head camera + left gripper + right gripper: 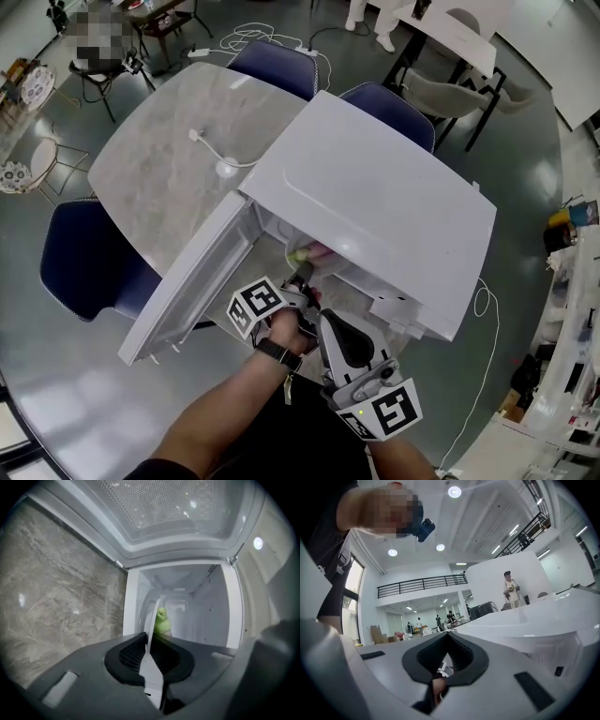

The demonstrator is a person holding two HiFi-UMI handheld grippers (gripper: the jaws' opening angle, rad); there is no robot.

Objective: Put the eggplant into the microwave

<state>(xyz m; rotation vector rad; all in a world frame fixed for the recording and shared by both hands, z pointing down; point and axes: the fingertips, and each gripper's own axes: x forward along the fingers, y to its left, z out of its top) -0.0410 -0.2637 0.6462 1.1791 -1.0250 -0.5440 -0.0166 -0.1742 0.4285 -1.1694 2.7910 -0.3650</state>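
The white microwave (pixel 375 197) stands on the marble table with its door (pixel 192 286) swung wide open. My left gripper (pixel 302 274) reaches into the opening. The eggplant (pixel 309 253), green stem and pinkish body, sits right at its tips. In the left gripper view the jaws (pixel 152 620) are closed to a line, and the green stem (pixel 162 620) pokes out just past them inside the white cavity (pixel 197 611). The exact grip point is hidden. My right gripper (pixel 336 330) hangs back in front of the microwave, shut and empty (pixel 448 637).
The marble table (pixel 159 159) carries a white cable with a plug (pixel 225 167) left of the microwave. Blue chairs (pixel 80 258) (pixel 272 66) ring the table. The door's mesh window (pixel 164 508) lies close beside the left gripper. People stand far off in the hall.
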